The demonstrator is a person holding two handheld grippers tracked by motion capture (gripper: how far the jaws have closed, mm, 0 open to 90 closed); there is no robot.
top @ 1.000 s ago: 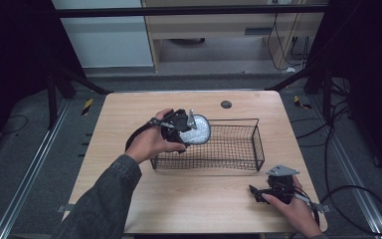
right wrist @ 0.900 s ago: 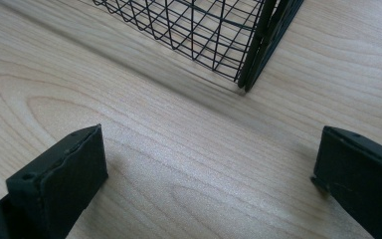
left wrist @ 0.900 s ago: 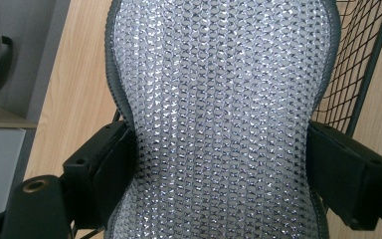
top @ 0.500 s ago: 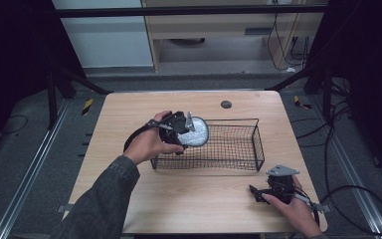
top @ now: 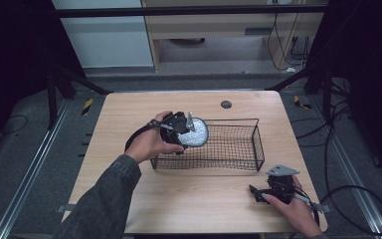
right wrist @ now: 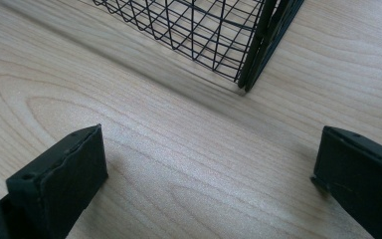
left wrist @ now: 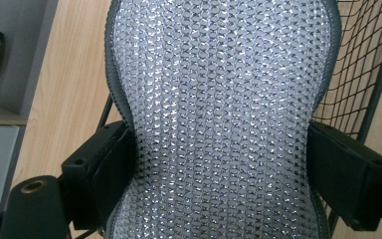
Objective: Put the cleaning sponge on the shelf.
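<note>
Left tool point(top: 191, 130) clamped and raised; right tool point(top: 256, 191) agape, low.

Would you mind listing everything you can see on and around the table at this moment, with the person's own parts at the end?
Mesh pad: one, silvery-grey with a dark edge, pinched between the left gripper's jaws over the basket's left end.
Wire basket: one, black, middle of the table, right of centre.
Round disc: one, dark, on the table near the far edge; too small to identify.
Table: one, light wood.
Left gripper: one, black, held in the left hand at the basket's left end, shut on the pad.
Right gripper: one, black with a grey plate, held in the right hand on the table's near right corner, jaws wide open.
</note>
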